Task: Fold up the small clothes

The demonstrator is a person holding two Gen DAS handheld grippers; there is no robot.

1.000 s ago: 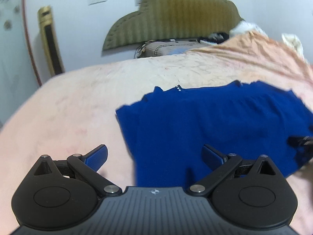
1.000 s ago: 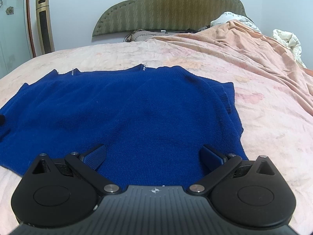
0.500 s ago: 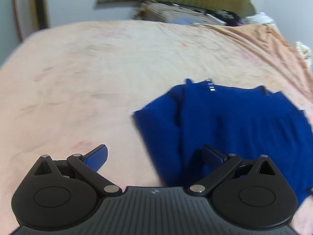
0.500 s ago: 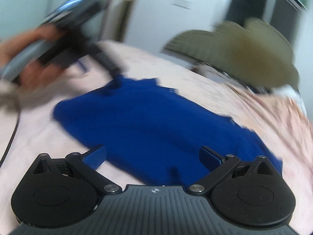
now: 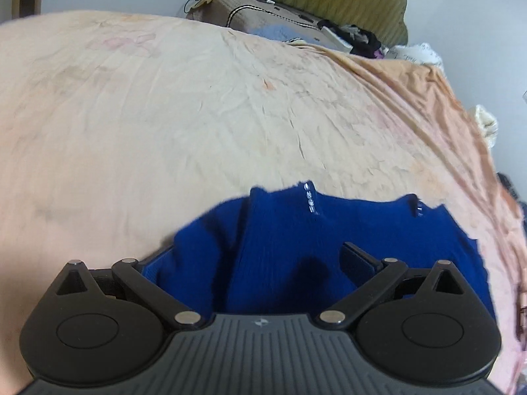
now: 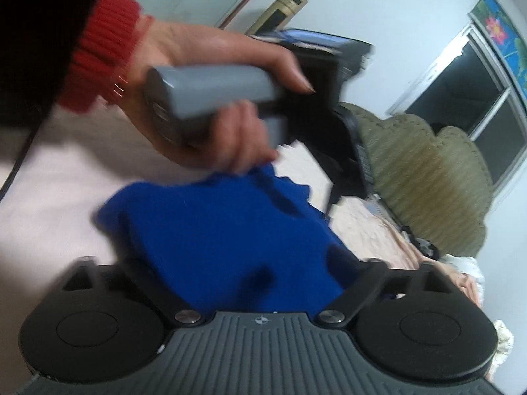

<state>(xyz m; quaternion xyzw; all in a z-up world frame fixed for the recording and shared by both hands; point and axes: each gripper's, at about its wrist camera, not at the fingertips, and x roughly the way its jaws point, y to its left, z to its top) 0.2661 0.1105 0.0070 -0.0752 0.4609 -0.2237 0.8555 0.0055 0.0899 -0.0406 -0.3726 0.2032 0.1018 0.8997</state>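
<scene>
A blue knitted sweater [image 5: 296, 247] lies on a bed covered with a wrinkled peach bedspread [image 5: 197, 115]. In the left wrist view its neckline faces away from the camera, with a short row of small shiny studs [image 5: 309, 197] at one shoulder seam and another at the far shoulder. A sleeve is folded in over the body on the left side, making a raised ridge in the knit.

The left hand-held gripper [image 5: 250, 263] hangs low over the near part of the sweater. Its jaws are closing but stand wide apart, with blue cloth spread between them; the pads do not press on the cloth, so it is released rather than grasping.

In the right wrist view, which is rolled and blurred, the right hand-held gripper [image 6: 250, 273] is also just above the sweater [image 6: 214, 230]. Its jaws are closing with bunched blue knit between them, and the fingertips are hidden against the cloth, so I cannot tell whether the pads have pinched it.

Beyond it, the person's left hand [image 6: 210, 98], in a red knit cuff [image 6: 98, 52] under a dark sleeve, grips the grey handle of the other tool, knuckles touching the sweater's raised edge.

Farther out are an olive padded headboard [image 6: 428, 171], a pile of bedding and clutter at the bed's head [image 5: 296, 23], a white wall and a dark window [image 6: 477, 105].
</scene>
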